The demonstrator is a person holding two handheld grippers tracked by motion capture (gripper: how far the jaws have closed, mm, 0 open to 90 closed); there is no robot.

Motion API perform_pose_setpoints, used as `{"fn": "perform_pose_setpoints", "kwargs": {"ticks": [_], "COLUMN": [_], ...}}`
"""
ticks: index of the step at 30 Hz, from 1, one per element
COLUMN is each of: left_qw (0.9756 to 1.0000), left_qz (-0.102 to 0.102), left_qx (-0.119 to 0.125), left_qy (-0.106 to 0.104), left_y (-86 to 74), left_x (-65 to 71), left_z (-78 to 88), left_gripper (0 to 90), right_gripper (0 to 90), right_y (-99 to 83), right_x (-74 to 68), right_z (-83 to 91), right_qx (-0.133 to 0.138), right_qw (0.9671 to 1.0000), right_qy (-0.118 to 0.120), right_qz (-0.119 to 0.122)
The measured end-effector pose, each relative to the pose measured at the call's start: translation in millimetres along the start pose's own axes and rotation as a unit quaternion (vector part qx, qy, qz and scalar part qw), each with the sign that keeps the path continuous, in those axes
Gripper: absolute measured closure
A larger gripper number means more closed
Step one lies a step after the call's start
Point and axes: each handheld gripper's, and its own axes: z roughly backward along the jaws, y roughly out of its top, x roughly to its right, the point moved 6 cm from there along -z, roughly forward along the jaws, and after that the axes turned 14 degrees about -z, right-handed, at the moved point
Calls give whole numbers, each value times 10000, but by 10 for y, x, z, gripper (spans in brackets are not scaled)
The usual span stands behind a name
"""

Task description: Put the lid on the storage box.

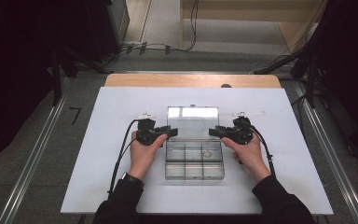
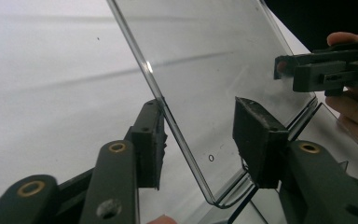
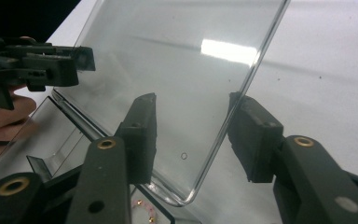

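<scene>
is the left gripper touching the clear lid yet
Cannot tell. In the left gripper view the left gripper straddles the side edge of the lid. The left pad sits right against that edge, with no plain gap or contact.

Left gripper (image 2: 200, 140) jaws straddle upright clear lid (image 2: 205, 70) edge, pads apart.

A white sheet (image 1: 121, 140) is covering the wooden bench (image 1: 191, 80), while black cables (image 1: 168, 47) are trailing across the grey floor (image 1: 37, 154) beyond its far edge.
</scene>
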Motion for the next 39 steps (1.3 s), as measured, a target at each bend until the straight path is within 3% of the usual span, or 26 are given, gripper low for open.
{"fn": "perform_pose_setpoints", "kwargs": {"ticks": [10,20,32,39], "left_qw": [9995,9985,9981,9971], "left_qz": [-212,-422,-436,-508], "left_qx": [223,339,427,570], "left_qy": [51,-50,-94,-51], "left_y": [59,89,100,250], "left_x": [35,81,98,116], "left_z": [99,198,212,233], "left_gripper": [651,735,715,652], "right_gripper": [640,722,739,742], "right_y": [9,-10,-51,-64], "right_x": [-53,-110,-114,-118], "right_z": [117,228,253,261], "right_qx": [339,437,664,726], "right_qw": [9990,9975,9938,9922], "right_qy": [63,140,159,150], "right_qz": [298,541,883,998]}}
